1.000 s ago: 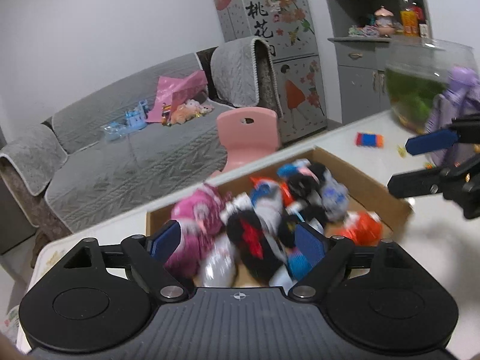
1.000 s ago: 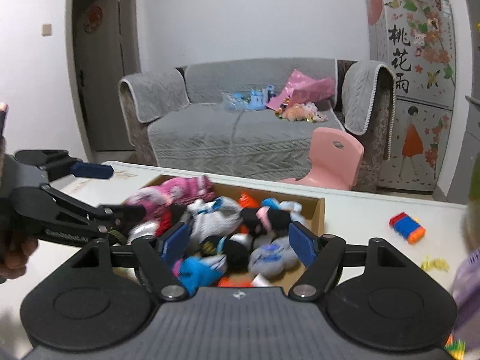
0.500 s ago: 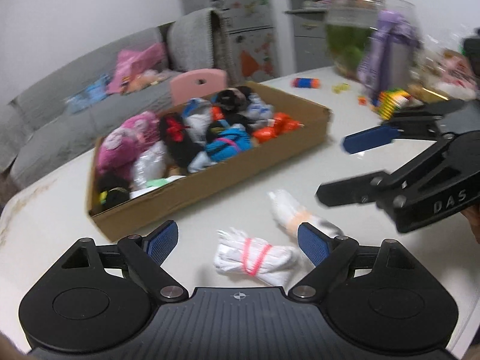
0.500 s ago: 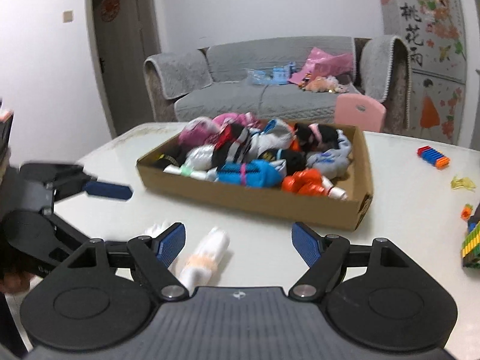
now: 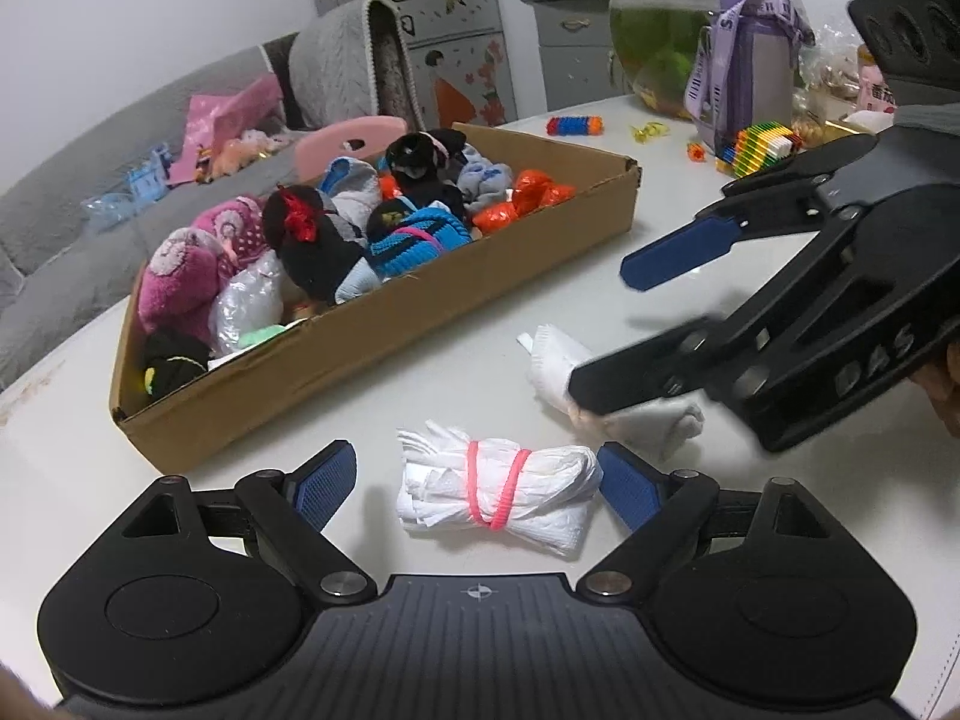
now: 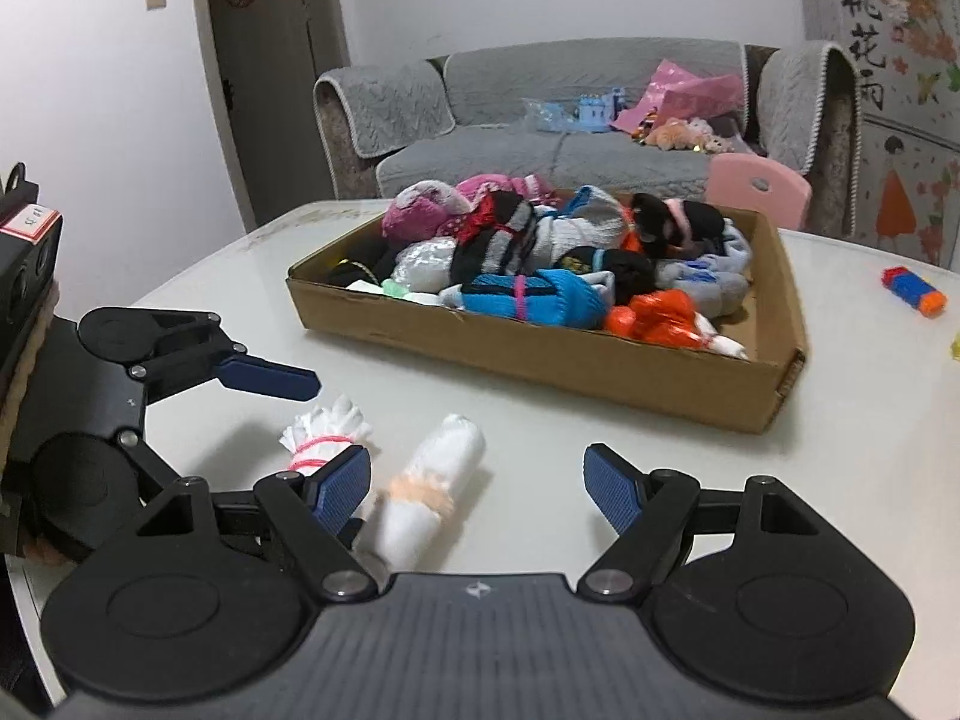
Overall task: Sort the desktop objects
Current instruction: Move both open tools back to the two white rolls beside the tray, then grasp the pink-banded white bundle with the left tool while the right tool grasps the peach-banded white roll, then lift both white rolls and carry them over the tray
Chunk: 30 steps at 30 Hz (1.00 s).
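Observation:
A white sock bundle tied with a pink band lies on the white table between the open fingers of my left gripper; it also shows in the right wrist view. A second white rolled sock with a peach band lies beside it, between the open fingers of my right gripper; in the left wrist view this sock is partly hidden by the right gripper. A cardboard box full of coloured sock bundles stands behind them.
A fish bowl, a purple bottle, a colourful block toy and a small striped toy stand at the table's far right. A pink chair and a grey sofa are beyond the table.
Both grippers pulled back from above the box and came down to the table. Each now has a white sock bundle between its open fingers.

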Each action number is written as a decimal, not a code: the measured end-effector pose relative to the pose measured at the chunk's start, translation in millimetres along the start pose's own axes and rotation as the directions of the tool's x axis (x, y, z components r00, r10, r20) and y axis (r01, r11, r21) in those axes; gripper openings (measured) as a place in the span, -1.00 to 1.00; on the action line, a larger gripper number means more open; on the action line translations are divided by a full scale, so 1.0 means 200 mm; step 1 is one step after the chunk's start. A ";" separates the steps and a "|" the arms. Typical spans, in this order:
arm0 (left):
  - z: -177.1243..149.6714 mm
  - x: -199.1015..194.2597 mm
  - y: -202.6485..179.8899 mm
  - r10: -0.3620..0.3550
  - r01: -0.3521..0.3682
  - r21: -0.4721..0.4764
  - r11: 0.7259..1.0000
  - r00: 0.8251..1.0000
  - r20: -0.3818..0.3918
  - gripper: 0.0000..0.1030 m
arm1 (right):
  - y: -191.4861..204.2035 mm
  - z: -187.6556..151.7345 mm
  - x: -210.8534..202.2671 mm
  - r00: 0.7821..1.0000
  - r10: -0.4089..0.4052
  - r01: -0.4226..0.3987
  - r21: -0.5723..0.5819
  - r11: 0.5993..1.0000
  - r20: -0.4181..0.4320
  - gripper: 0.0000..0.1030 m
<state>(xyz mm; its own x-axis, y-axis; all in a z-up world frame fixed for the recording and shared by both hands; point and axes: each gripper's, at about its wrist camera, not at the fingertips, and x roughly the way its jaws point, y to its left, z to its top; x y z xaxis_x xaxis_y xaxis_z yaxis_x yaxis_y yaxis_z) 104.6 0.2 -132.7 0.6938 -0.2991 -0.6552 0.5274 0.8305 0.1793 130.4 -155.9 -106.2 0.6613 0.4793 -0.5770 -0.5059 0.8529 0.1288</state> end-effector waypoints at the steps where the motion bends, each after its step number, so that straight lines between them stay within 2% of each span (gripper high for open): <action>1: 0.00 0.00 0.00 0.002 -0.002 -0.004 1.000 1.000 0.001 0.77 | 0.01 0.02 0.03 1.000 -0.004 0.004 -0.014 1.000 -0.013 0.46; 5: -0.01 -0.01 0.01 0.023 -0.022 -0.033 0.999 1.000 0.010 0.76 | 0.07 -0.02 0.07 0.998 -0.007 0.004 -0.044 0.999 -0.058 0.40; 7: -0.02 -0.01 0.02 0.016 -0.016 -0.042 0.999 1.000 0.007 0.76 | 0.07 -0.02 0.08 0.997 0.002 -0.004 -0.022 1.000 -0.076 0.34; 13: -0.02 -0.02 0.00 0.036 -0.036 -0.023 0.999 0.999 0.015 0.75 | 0.07 -0.05 0.09 0.992 -0.040 0.041 0.009 0.999 -0.117 0.17; 15: -0.02 -0.02 0.00 0.034 -0.034 -0.027 0.999 0.999 0.013 0.75 | 0.09 -0.06 0.09 0.991 -0.054 0.054 -0.009 0.999 -0.124 0.06; 18: -0.02 -0.02 0.00 0.032 -0.031 -0.038 0.999 0.999 0.008 0.69 | 0.09 -0.06 0.07 0.990 -0.072 0.069 -0.024 0.997 -0.125 -0.28; 20: -0.02 -0.03 0.00 0.022 -0.022 -0.050 0.999 1.000 0.002 0.46 | 0.08 -0.08 0.05 0.990 -0.073 0.072 -0.010 0.997 -0.120 -0.49; 30: -0.05 -0.09 0.02 0.046 -0.050 -0.087 0.995 0.998 -0.038 0.40 | -0.02 -0.12 -0.05 0.993 -0.058 0.065 0.069 0.995 -0.099 -0.53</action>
<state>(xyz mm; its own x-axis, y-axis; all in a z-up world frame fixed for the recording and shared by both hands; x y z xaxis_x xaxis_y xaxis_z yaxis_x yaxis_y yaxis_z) 88.2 14.4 -127.6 0.6986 -0.2423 -0.6732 0.4478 0.8819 0.1472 113.3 -169.5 -120.4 0.6313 0.4060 -0.6608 -0.4220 0.8947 0.1465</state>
